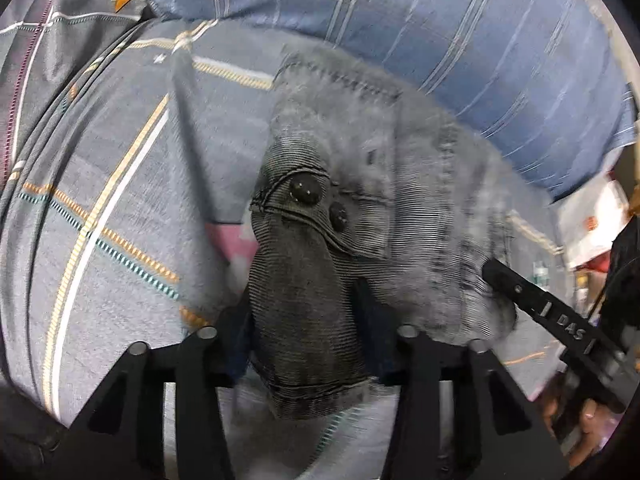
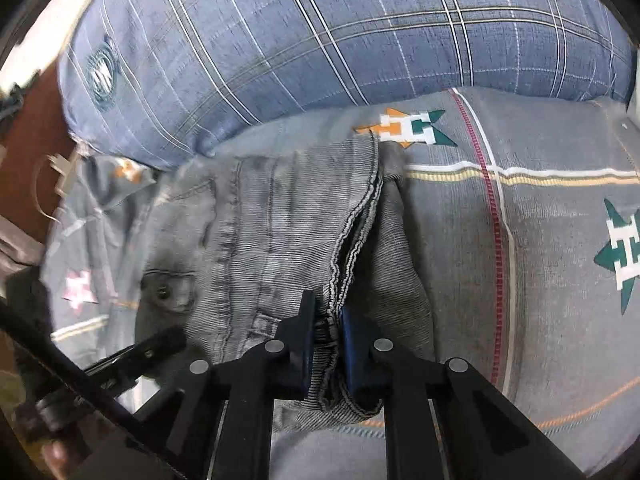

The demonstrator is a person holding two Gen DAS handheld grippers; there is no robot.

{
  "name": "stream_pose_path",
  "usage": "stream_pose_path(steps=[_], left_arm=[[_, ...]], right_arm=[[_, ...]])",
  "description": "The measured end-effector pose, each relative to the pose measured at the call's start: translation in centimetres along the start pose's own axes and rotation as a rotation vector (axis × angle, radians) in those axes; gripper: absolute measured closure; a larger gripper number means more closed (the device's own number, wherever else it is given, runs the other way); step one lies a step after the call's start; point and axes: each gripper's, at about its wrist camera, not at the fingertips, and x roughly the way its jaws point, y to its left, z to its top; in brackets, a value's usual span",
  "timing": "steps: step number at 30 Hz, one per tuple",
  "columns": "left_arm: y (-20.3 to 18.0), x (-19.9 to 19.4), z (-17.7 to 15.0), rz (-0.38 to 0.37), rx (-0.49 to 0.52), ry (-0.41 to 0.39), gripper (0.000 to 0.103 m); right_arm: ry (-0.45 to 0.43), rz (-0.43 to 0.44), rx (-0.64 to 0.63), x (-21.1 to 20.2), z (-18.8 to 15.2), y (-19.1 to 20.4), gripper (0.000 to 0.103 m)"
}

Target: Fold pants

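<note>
Pants point(image 1: 360, 200): grey denim, bunched at the waistband end on a patterned bedsheet point(image 1: 100, 208), just below a blue checked pillow point(image 2: 320, 40) seen at 12 o'clock in both wrist views.

Left gripper point(image 1: 308, 332): the fingers stand at a middling width with the buttoned waistband corner point(image 1: 308, 196) packed between them; the fabric fills the gap, so a hold on the pants is judged, not certain.

Right gripper point(image 2: 326, 344): the fingers are drawn narrow and pinch a ridged seam edge point(image 2: 352, 248) of the pants.

Other gripper in view: in the left wrist view the right gripper is seen at 4 o'clock, touching the denim; in the right wrist view the left gripper enters at 8 o'clock, beside the same bundle.

Key relation: the cloth runs from each pair of fingertips toward 12 o'clock, and the waistband spans between the two grippers, so the pants' long axis is judged to lie away from both hands toward the pillow.

Nearer hand: neither is favoured; both are already on the waistband end.

Step judged: the waistband is held at two points, ready to be spread or laid over.

Risk: the thick left-hand bundle may slip if the fingers are widened.

Legs of the pants: hidden, not traceable.
</note>
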Motion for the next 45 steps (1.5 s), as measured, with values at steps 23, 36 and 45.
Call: stream_pose_path(steps=[23,36,45], left_arm=[[3.7,-1.8,-2.0,-0.134,-0.023,-0.051,0.032],[0.7,-2.7,-3.6,-0.005,0.107,-0.166,0.031],[-0.4,-1.0,-4.2,0.068,0.17,-0.176,0.028]], right_arm=[[-0.048,0.14,0.221,-0.9,-3.2,-6.9,0.033],[-0.069,0.049,0.098,-2.2,-3.7,-4.2,0.091],[-0.003,-0.027,0.085,-0.1,-3.3,-4.7,0.089]])
